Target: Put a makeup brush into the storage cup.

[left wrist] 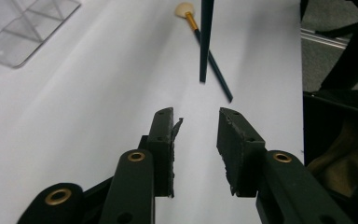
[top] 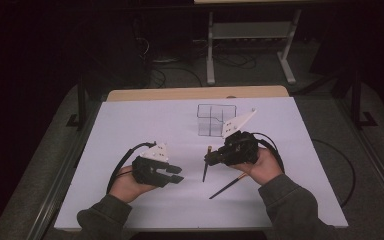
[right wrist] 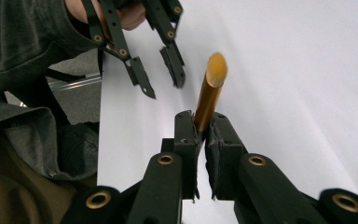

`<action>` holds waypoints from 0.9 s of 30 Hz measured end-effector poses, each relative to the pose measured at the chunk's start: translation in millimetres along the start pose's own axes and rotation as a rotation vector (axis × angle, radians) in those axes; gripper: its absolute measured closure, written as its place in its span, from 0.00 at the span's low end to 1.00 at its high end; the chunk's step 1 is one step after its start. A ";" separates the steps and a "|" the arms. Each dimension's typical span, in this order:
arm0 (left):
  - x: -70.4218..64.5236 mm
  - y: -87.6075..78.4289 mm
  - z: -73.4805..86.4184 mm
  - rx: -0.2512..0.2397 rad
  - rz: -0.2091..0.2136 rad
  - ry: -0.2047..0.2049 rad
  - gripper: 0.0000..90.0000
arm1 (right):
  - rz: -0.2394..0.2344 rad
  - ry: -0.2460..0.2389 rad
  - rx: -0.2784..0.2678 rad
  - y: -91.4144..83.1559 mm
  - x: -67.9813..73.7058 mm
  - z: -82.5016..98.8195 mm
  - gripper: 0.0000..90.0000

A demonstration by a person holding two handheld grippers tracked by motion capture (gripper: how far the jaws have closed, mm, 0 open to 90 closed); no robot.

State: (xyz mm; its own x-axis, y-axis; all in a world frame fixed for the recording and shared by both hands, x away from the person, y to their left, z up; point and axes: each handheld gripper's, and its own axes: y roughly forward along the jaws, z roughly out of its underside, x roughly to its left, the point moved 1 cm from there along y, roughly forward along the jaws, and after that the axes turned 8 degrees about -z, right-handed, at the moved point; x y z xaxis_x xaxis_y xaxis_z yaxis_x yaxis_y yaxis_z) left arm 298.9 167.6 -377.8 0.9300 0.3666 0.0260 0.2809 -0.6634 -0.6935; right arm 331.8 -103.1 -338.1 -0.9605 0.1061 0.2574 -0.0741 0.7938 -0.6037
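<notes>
A person at a white-topped table (top: 130,125) works two hand-held grippers over a pair of makeup brushes. At centre right of the high view, the right gripper (top: 207,159) pinches a brush (top: 205,167) by its gold ferrule; the brush hangs nearly upright, its dark handle pointing down toward the tabletop and its tip at the top. In the right gripper view that gripper (right wrist: 203,128) shows its jaws pressed tight on the gold ferrule (right wrist: 208,105), which rises from between them toward the upper centre of the frame and ends in a blurred, pale orange tip. At lower left of the high view, the left gripper (top: 176,175) rests in the person's hand, aimed right toward the held brush, just short of it. In the left gripper view its jaws stand apart with nothing between them, the left gripper (left wrist: 196,123) pointed at bare table; one pad has a torn edge of lining sticking out. Beyond the jaws in that view, the held brush's handle (left wrist: 205,42) comes down from the top edge, and a second brush (left wrist: 209,60) lies flat on the table behind it, its cream head at upper centre. In the high view this second brush (top: 227,186) lies at a slant below the right hand. A clear divided box (top: 215,120) stands at upper centre of the table.
</notes>
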 end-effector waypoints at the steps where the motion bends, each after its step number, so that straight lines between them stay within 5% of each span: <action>1: 0.5 -1.1 2.1 -0.003 -0.008 -0.001 0.72 | 0.000 0.002 -0.002 -1.5 -1.0 0.0 0.92; 27: 2.6 -19.6 42.5 0.008 -0.112 -0.054 0.55 | 0.056 0.056 0.028 -22.5 -20.4 7.7 0.92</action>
State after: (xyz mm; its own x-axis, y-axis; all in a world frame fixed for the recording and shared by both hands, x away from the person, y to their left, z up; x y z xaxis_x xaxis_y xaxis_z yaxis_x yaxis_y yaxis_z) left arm 285.8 209.2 -394.7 0.8787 0.4729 0.0654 0.3806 -0.6112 -0.6939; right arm 351.0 -127.7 -335.5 -0.9467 0.1839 0.2645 -0.0293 0.7685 -0.6392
